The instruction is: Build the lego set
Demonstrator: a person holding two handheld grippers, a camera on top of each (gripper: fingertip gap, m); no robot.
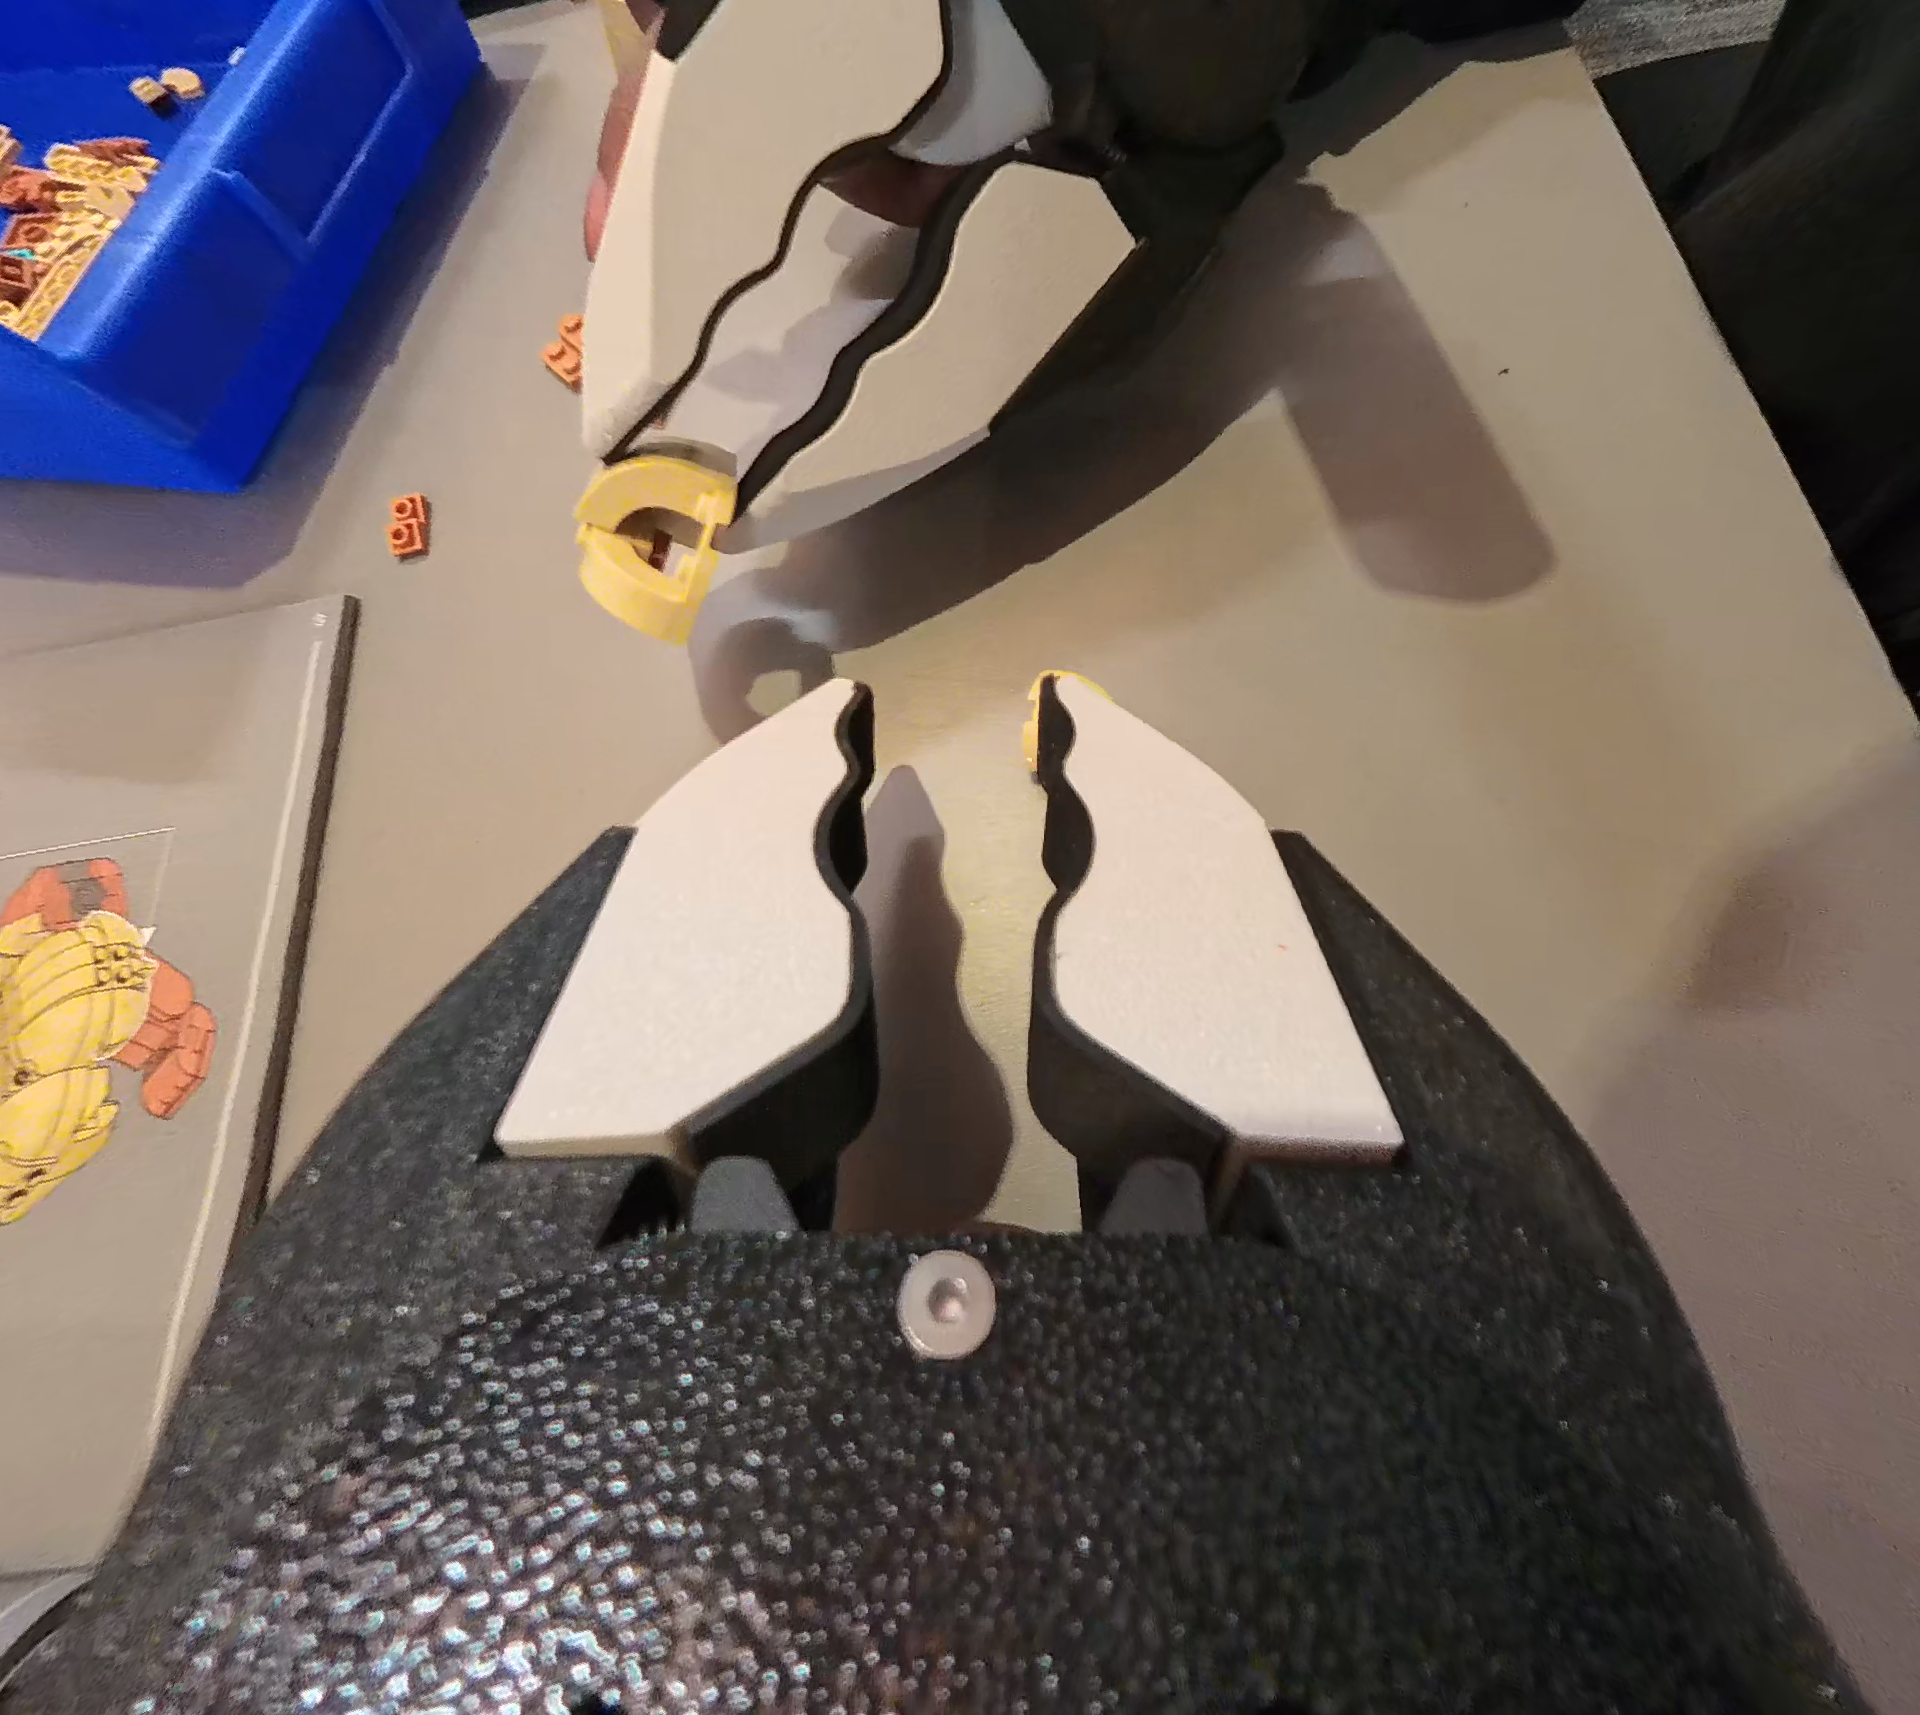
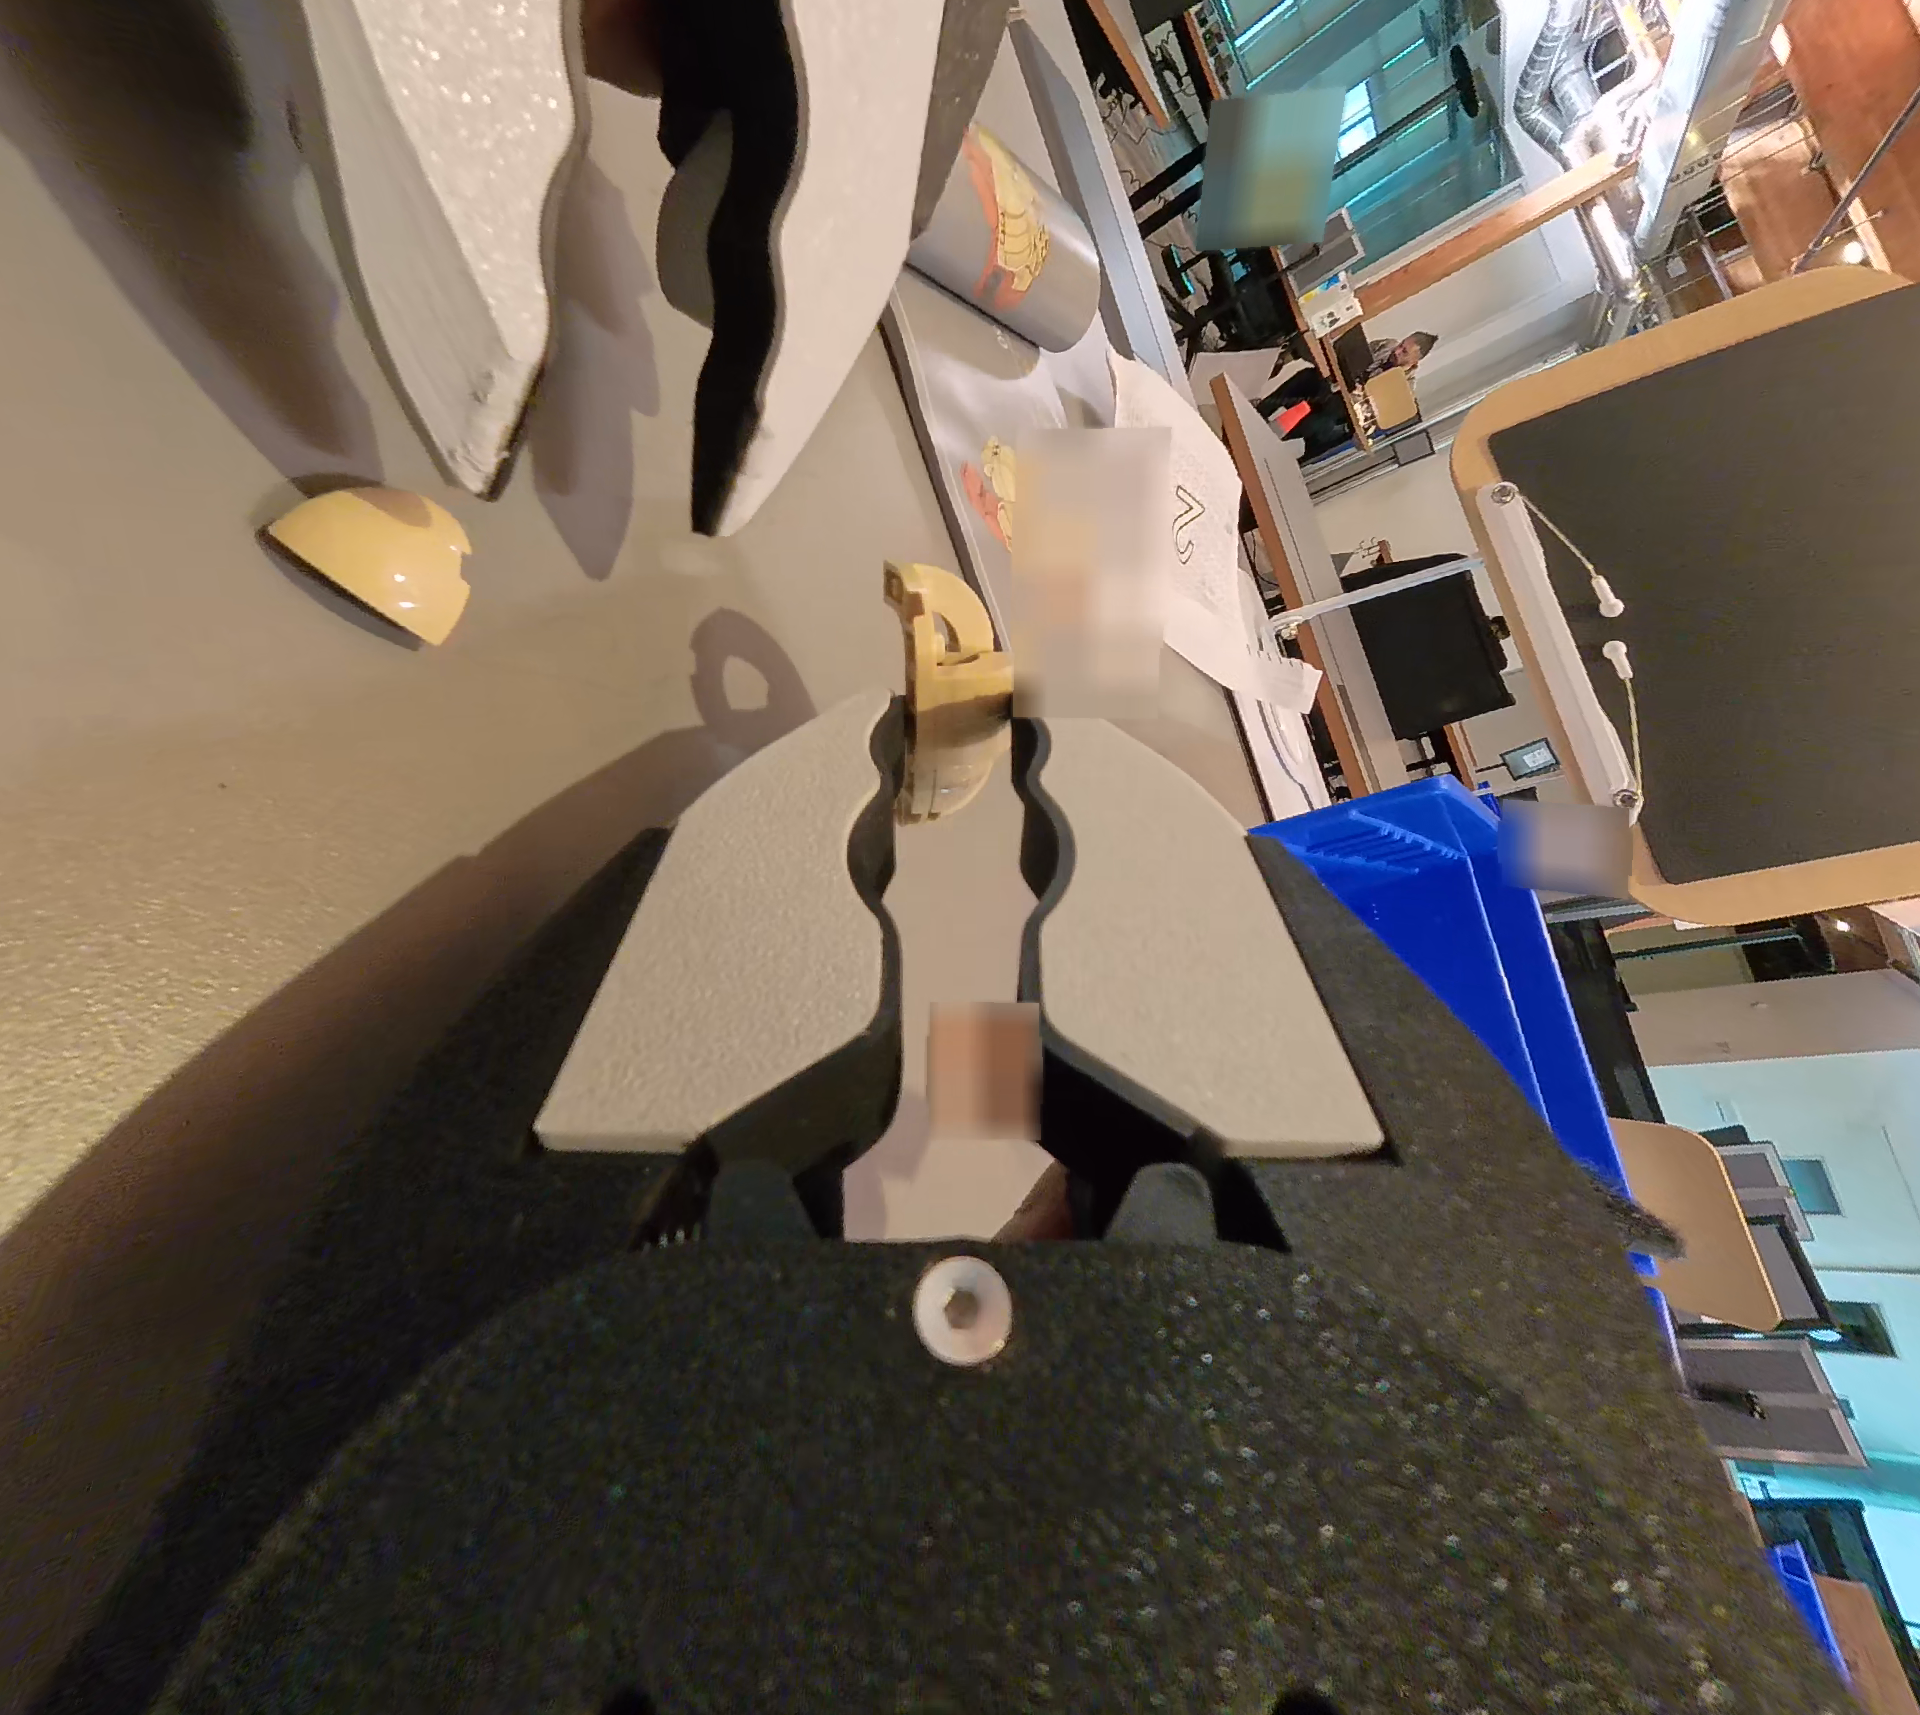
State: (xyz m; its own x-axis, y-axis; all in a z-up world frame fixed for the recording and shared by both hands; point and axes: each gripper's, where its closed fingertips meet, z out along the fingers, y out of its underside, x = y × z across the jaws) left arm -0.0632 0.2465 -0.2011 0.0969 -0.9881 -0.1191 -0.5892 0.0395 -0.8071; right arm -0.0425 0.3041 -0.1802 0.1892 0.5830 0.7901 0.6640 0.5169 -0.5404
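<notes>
Above the table (image 1: 1351, 522), right claw (image 1: 727, 512) grips tan ring piece (image 1: 644, 553) — left claw (image 1: 951, 709) parted (holds nothing).

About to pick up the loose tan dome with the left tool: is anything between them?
Nothing visible. The left tool is open and right at the tan dome on the table. The dome lies by one fingertip, not centred between the fingers. The right tool, gripping its tan ring piece, is off to the side.
</notes>
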